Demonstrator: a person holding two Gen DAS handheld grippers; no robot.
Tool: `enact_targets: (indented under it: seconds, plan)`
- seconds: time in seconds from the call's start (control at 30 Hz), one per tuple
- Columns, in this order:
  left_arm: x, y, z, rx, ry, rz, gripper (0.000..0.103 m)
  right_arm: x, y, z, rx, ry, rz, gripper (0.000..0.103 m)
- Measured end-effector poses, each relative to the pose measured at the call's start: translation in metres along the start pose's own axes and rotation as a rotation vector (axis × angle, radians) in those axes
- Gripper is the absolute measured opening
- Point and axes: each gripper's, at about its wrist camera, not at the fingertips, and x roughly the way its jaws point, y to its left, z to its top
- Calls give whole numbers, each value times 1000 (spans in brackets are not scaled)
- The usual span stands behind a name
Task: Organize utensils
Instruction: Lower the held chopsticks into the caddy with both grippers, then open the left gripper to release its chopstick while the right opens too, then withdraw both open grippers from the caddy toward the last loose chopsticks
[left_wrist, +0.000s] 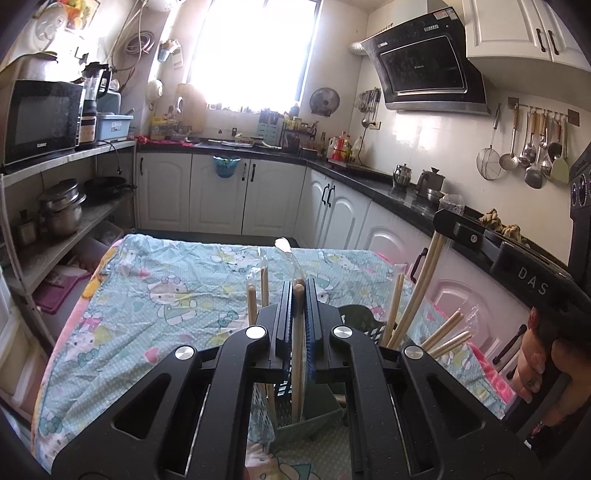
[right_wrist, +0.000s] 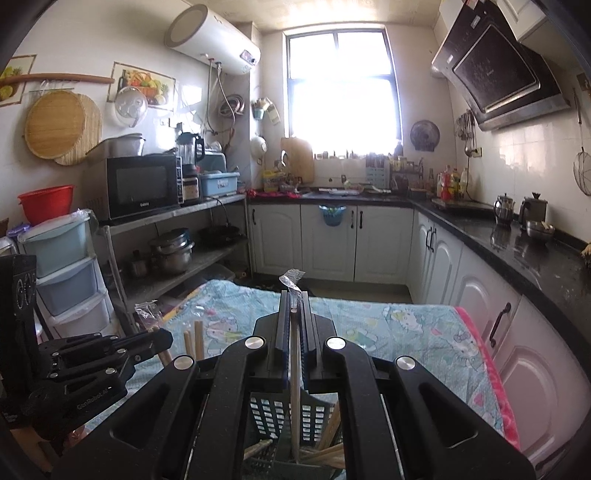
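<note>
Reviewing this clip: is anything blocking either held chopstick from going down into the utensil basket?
Nothing visible blocks them. The left claw and right claw each grip a wrapped chopstick upright, lower ends already inside the slotted basket beside other chopsticks.

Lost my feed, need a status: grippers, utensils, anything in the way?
Left gripper shut on a wrapped chopstick. Right gripper shut on a chopstick, tip down in the slotted holder. Loose chopsticks crowd the holder.
</note>
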Motion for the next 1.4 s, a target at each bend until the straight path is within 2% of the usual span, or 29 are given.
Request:
enact_targets:
  seconds: [0.3,0.37,0.43,0.57,0.67,0.83,0.9,1.13,1.4]
  plan:
    - [1,4,-5,-12,20,8,5,0,-3,-7,11,26,-7,20]
    - [-2,5,-4,-15,16,8,13,-2,-4,-7,13,32,-10,23]
    - [-6,6,-3,-19,14,9,31,-6,-5,-8,13,40,-8,27]
    - [-16,5,-1,-21,-3,9,41,-15,-7,-10,13,49,-11,35]
    - [-26,4,1,-16,-22,14,55,-23,-8,-10,15,55,-9,42]
    - [-43,2,5,-11,-56,11,86,-40,-11,-12,16,59,-8,50]
    - [-50,1,6,-11,-66,8,91,-47,-13,-13,20,62,-6,52]
    - [-71,-3,6,4,-97,14,92,-69,-14,-17,17,57,0,58]
    - [-87,1,-3,-9,-98,9,92,-89,-9,-24,0,57,4,61]
